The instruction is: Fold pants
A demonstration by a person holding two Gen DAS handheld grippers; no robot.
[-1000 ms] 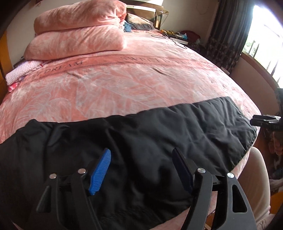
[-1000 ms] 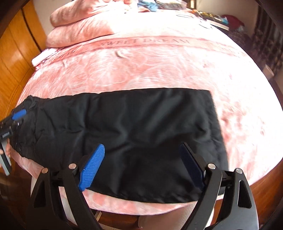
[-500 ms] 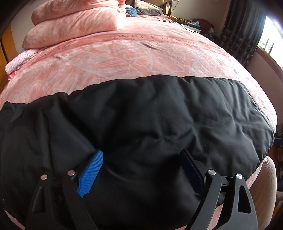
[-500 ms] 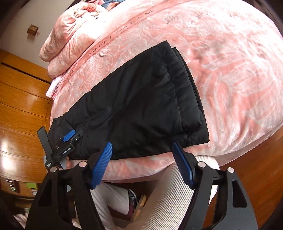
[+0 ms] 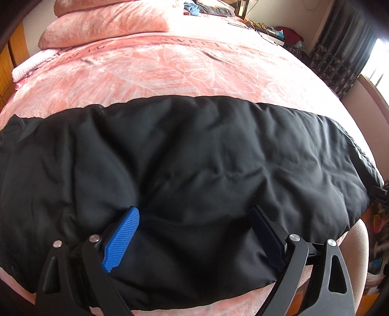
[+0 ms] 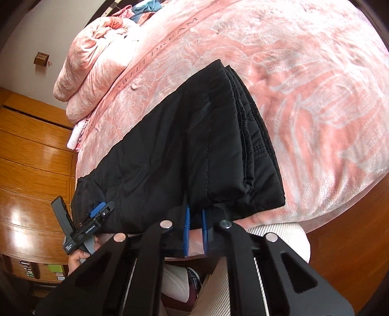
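Black padded pants (image 5: 194, 155) lie lengthwise along the near edge of a pink bed (image 5: 170, 68), legs stacked one on the other. My left gripper (image 5: 194, 218) is open, its fingers resting on the pants near the waist end. In the right wrist view the pants (image 6: 182, 150) show stacked cuff layers at the right. My right gripper (image 6: 194, 218) is shut on the near lower edge of the pants at the cuff end. The left gripper (image 6: 97, 214) shows there at the waist end, held by a hand.
Folded pink quilts (image 5: 109, 21) are stacked at the head of the bed. A wooden wardrobe (image 6: 31, 175) stands on the left. Dark curtains (image 5: 340, 48) and a window are on the right. The person's light trousers (image 6: 243, 255) are against the bed edge.
My right gripper has dropped to the bed's near edge and closed on the pants' cuff end. My left gripper has moved forward onto the pants and stays open.
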